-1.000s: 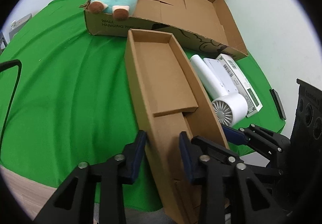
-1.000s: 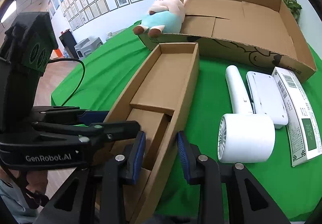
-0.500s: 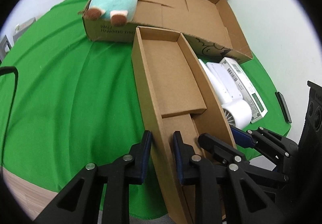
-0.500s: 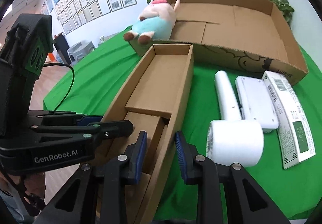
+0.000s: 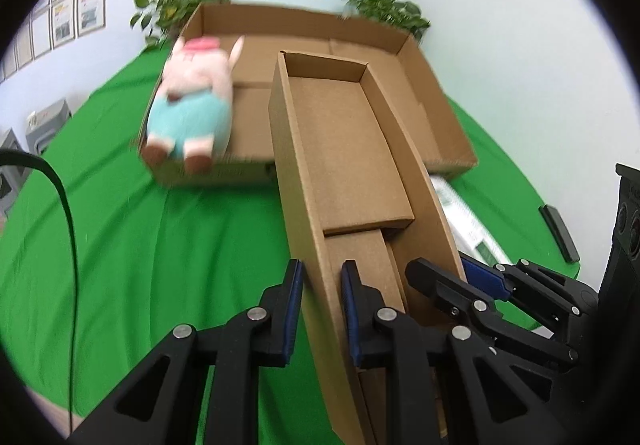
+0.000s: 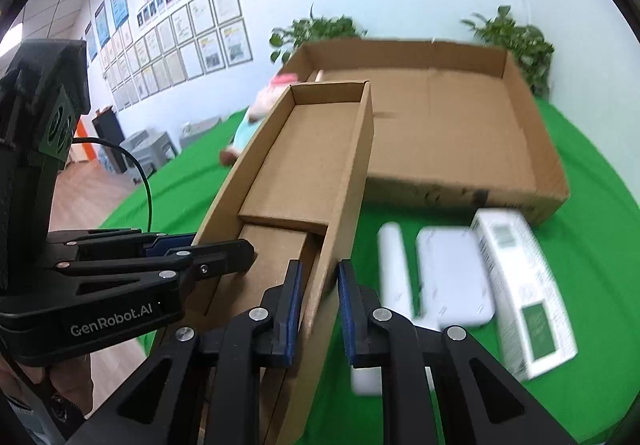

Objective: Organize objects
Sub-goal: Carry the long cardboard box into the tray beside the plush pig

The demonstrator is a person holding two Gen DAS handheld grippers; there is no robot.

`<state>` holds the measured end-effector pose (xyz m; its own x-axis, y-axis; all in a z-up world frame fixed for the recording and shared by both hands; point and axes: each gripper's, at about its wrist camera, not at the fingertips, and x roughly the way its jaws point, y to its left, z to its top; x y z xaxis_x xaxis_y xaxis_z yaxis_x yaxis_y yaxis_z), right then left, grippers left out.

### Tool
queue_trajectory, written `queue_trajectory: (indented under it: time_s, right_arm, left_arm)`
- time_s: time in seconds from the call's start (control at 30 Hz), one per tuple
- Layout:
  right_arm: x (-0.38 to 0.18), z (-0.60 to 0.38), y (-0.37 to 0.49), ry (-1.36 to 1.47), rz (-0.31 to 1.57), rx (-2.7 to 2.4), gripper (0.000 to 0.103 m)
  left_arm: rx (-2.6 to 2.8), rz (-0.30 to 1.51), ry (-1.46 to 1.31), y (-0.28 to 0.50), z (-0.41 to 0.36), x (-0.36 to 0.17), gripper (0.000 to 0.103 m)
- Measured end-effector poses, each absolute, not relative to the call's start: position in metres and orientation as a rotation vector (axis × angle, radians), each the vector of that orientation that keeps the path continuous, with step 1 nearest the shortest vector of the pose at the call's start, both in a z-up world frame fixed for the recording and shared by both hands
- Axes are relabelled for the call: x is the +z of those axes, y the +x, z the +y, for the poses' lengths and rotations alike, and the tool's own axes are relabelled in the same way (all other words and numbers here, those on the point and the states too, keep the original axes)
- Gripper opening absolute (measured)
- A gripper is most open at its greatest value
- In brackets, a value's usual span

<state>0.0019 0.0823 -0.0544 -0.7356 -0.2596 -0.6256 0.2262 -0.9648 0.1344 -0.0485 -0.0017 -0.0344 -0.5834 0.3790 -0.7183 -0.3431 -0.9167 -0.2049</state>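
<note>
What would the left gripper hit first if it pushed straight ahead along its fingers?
Nothing new: the left gripper is already shut on the narrow cardboard tray wall. Straight ahead is that wall's length, then probably the big cardboard box; depth unclear.

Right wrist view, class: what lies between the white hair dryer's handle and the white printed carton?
A flat white rounded case lies between the hair dryer's handle and the carton, on green cloth.

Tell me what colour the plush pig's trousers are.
Light blue trousers; clearest in the left wrist view.
</note>
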Motion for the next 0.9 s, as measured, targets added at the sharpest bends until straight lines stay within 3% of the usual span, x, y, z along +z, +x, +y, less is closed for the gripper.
queue_trajectory:
  time_s: [0.47,0.9]
  right_arm:
    - [0.014,0.101,-0.045,0.775,-0.055,-2.837,0.015]
    - [0.039,0.111,-0.129,0.768,-0.123,-2.811,0.017]
  left_arm:
    - [2.491,-0.058,-0.915,-0.104,0.018,0.025,0.018]
    - [2.534,-0.031,-0.875,-0.167,0.028,0.053,0.018]
